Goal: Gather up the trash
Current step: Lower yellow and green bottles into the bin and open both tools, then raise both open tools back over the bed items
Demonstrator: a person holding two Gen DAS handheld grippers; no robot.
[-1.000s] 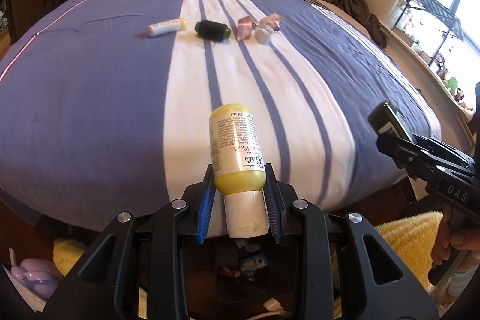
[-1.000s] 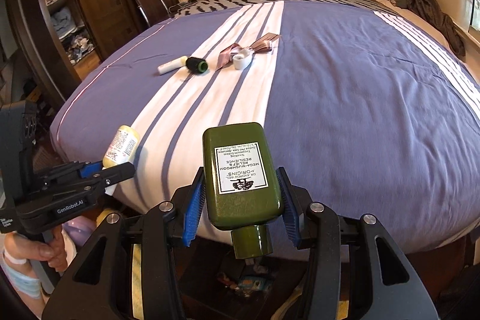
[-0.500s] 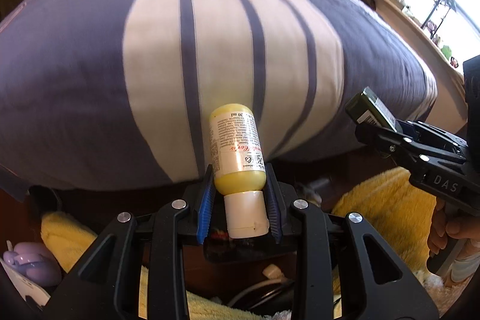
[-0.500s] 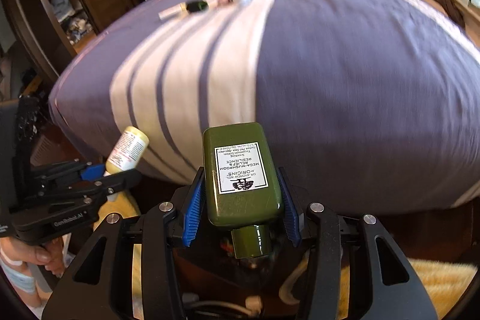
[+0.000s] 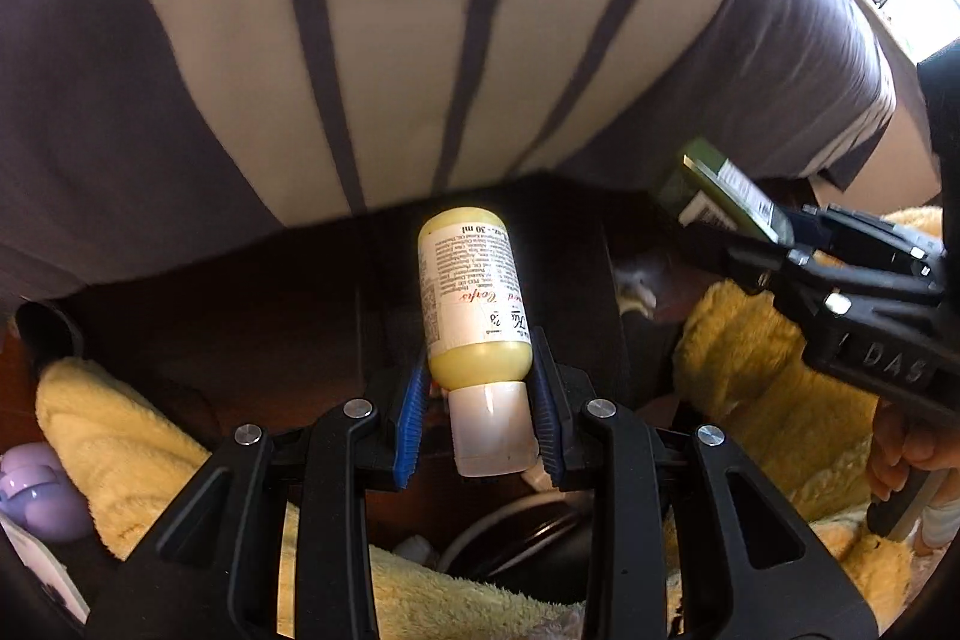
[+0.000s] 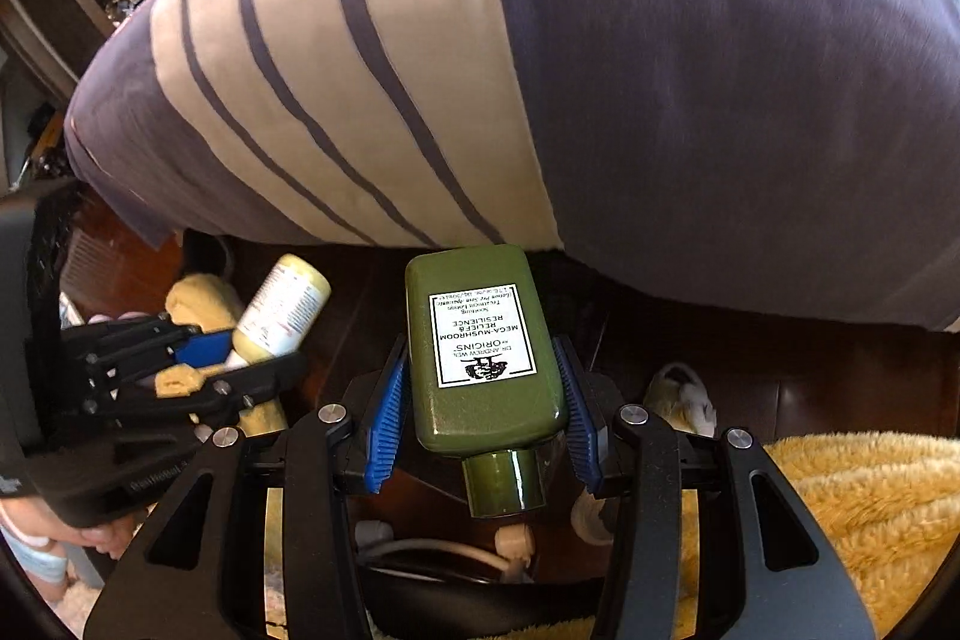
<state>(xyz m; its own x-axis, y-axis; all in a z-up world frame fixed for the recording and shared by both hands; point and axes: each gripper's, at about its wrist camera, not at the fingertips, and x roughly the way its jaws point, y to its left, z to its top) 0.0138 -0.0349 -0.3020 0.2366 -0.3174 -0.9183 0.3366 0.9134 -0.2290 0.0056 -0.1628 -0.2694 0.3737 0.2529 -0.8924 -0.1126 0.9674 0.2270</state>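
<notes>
My left gripper (image 5: 480, 388) is shut on a small yellow bottle (image 5: 471, 304) with a white cap, held base-forward below the edge of the bed. My right gripper (image 6: 480, 400) is shut on a flat green Origins bottle (image 6: 483, 346), cap toward me. Each gripper shows in the other's view: the right gripper with the green bottle (image 5: 720, 202) at right in the left wrist view, and the left gripper with the yellow bottle (image 6: 282, 304) at left in the right wrist view. A dark round container (image 5: 528, 538) with trash in it lies below the grippers; it also shows in the right wrist view (image 6: 456, 580).
The bed with its blue-and-white striped cover (image 5: 390, 40) overhangs above and ahead. Its dark wooden base (image 5: 270, 316) stands just ahead. Yellow fluffy rugs (image 5: 780, 388) (image 6: 840, 508) lie on the floor on both sides. A lilac object (image 5: 36, 484) sits at the lower left.
Both grippers have dropped from above the bed top to below its edge, tilting down toward the floor, each still holding its bottle. The items on the bed have left view.
</notes>
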